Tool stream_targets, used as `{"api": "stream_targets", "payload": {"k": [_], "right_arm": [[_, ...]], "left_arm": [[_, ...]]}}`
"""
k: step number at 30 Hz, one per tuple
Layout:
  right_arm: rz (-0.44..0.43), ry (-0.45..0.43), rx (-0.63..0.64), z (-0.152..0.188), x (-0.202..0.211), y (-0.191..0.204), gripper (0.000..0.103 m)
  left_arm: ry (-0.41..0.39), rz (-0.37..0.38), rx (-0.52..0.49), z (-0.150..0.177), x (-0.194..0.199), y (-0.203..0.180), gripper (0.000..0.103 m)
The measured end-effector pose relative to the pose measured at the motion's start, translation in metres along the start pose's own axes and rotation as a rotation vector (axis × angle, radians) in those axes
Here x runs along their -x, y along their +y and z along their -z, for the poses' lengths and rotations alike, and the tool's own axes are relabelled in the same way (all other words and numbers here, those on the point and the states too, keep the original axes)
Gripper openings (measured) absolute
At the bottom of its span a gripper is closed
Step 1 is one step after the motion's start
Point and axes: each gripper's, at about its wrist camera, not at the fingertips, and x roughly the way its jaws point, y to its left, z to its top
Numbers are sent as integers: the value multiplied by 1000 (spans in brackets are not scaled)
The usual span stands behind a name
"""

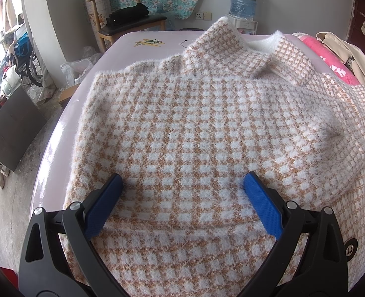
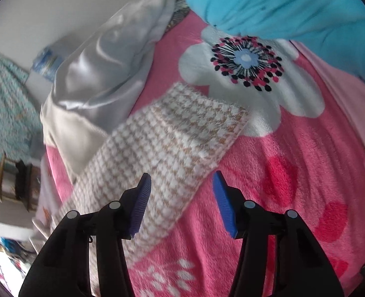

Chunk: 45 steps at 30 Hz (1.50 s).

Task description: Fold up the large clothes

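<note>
A fluffy tan-and-white checked sweater (image 1: 194, 113) lies spread on a glossy lilac table (image 1: 143, 42), its high collar (image 1: 232, 47) at the far side. My left gripper (image 1: 183, 177) stands wide open low over the sweater's body, and its blue pads (image 1: 103, 205) rest against the fabric without pinching any. In the right wrist view one sleeve (image 2: 172, 133) of the sweater stretches out over a pink flowered blanket (image 2: 269, 173), cuff end away from me. My right gripper (image 2: 181, 174) hovers over the sleeve's near part, jaws apart, the left pad above the sleeve and the right pad above the blanket.
A wooden chair (image 1: 130, 22) with dark clothes and a water bottle (image 1: 243, 0) stand behind the table. A beige garment (image 1: 343, 47) lies at the right. A grey satin cloth (image 2: 96, 74) and a bright blue cloth (image 2: 281, 5) lie beyond the sleeve. A wheelchair (image 1: 26, 57) stands far left.
</note>
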Motion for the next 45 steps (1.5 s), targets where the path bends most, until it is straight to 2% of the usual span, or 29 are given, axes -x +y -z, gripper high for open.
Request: {"api": "stream_targets", "payload": {"k": [2,8,14,19,23,28,37,45], "right_arm": [[18,3,-39,-6,-10,-6,48],[-4,-7,-102,-10,-27,-19,42],[44,-49,-24,-10,-26,-10,38],[87,-97,50,-7,-15,-2,26],[112,-162,105,0,3,10,22],[99,-278,196,10,42,32,21],[24,-497,473,59,127,117,20],[-104,-627,754,146,191,217,20]], "left_arm": [[0,-3,2,0,0,0,96],[-1,-3,2,-1,1,-1,96],[-1,-3,2,-1,0,-1,96],[-1,-3,3,-1,0,-1,96],[-1,-2,3,-1,0,-1,96],[-3,-1,3,-1,0,0,96],[-3,0,6,-1,0,0,96],[-4,2,6,0,0,0,96]]}}
